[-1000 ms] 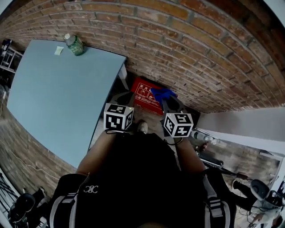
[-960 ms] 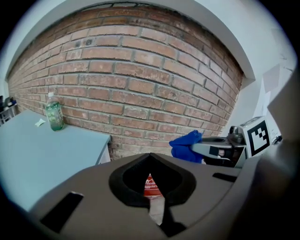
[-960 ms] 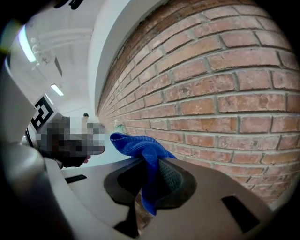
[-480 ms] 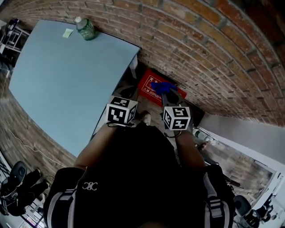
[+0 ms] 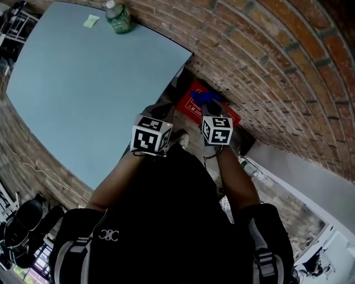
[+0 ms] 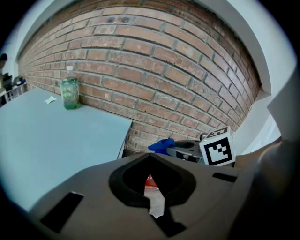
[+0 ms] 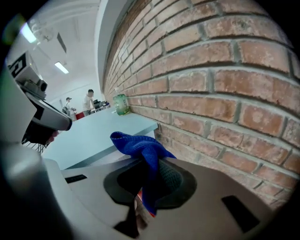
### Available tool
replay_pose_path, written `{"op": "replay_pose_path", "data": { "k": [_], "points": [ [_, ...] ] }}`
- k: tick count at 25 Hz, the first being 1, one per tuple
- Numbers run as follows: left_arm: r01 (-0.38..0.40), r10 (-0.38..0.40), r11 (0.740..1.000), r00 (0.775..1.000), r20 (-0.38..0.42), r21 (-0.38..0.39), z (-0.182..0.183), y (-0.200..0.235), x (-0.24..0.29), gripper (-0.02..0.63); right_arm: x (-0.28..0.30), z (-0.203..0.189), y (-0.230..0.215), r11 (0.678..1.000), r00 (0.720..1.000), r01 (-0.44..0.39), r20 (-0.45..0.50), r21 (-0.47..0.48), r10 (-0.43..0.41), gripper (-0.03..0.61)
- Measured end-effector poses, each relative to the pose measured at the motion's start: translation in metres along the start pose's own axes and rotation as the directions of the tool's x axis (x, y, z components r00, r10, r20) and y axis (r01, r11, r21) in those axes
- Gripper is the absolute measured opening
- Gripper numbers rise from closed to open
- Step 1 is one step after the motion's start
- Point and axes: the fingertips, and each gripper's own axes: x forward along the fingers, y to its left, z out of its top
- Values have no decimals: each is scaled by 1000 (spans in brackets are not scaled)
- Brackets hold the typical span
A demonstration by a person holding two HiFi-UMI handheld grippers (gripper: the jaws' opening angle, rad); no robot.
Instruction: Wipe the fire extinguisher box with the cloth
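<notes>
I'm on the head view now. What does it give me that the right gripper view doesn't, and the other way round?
Head view only: the whole red box, low against the brick wall next to the table, and the person's forearms. Right gripper view only: the right gripper shut on the blue cloth, plus people far beyond the table. Both: the cloth, the table, the wall and the green bottle.

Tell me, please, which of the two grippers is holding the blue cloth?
The right gripper: the blue cloth is pinched between its jaws. The left gripper has its jaws together with nothing between them.
</notes>
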Motion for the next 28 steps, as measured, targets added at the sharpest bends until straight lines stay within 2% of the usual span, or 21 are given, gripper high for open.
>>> {"op": "replay_pose_path", "data": {
  "k": [10,13,17,22,24,28],
  "points": [
    [66,-69,997,995,-74,-36,-18,22,34,9,111,-40,-6,999,983,1,-185,-49,-10,58],
    [64,-67,997,993,-93,-40,-21,29,36,9,142,-56,-15,998,969,2,-245,-57,-16,58],
    [66,-69,997,991,-113,-33,-22,38,43,9,176,-78,-45,994,937,66,-338,-84,-91,58],
    [65,-70,997,985,-160,-34,-32,51,43,9,205,-93,-54,992,921,64,-377,-106,-99,58],
    [63,-68,997,982,-174,-34,-36,55,43,9,211,-93,-57,993,917,76,-386,-87,-104,58],
    [61,-64,998,979,-194,-23,-43,63,39,9,223,-98,-61,991,904,129,-414,33,-103,58]
  ]
}}
